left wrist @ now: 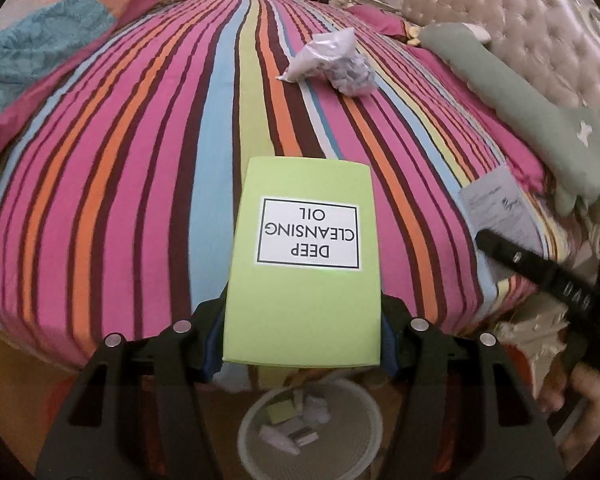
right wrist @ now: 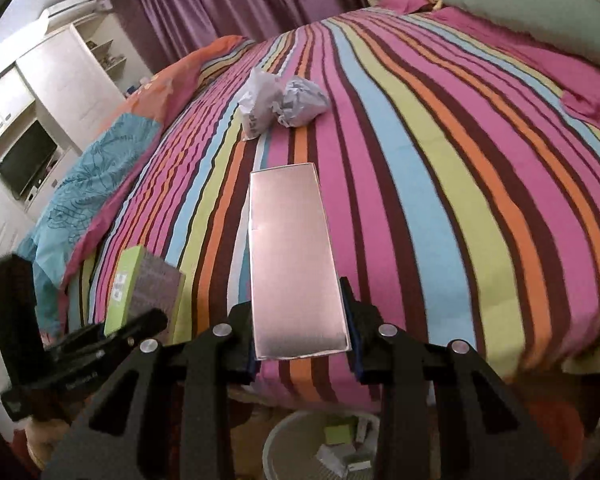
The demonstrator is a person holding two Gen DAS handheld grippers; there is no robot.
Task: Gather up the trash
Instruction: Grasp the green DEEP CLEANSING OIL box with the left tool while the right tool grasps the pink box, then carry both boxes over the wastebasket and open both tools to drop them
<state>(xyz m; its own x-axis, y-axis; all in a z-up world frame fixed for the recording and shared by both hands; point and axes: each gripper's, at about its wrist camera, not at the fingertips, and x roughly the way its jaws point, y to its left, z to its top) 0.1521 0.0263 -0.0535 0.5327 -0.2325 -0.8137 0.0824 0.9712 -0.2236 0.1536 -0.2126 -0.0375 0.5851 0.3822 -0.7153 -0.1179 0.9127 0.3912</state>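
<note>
The left gripper [left wrist: 302,336] is clamped on a green box [left wrist: 304,264], held out past the near edge of the bed [left wrist: 140,184]. The right gripper [right wrist: 300,332] is clamped on a pink box [right wrist: 294,264], also at that edge. Below both, on the floor against the bed, stands a white bin [left wrist: 364,412] with boxes already in it. Farther out, the striped cover lies open except for a crumpled bag [left wrist: 332,62] mid-bed. A grey pillow [left wrist: 512,104] lines the headboard side, and a folded blanket [right wrist: 100,168] the opposite side.
</note>
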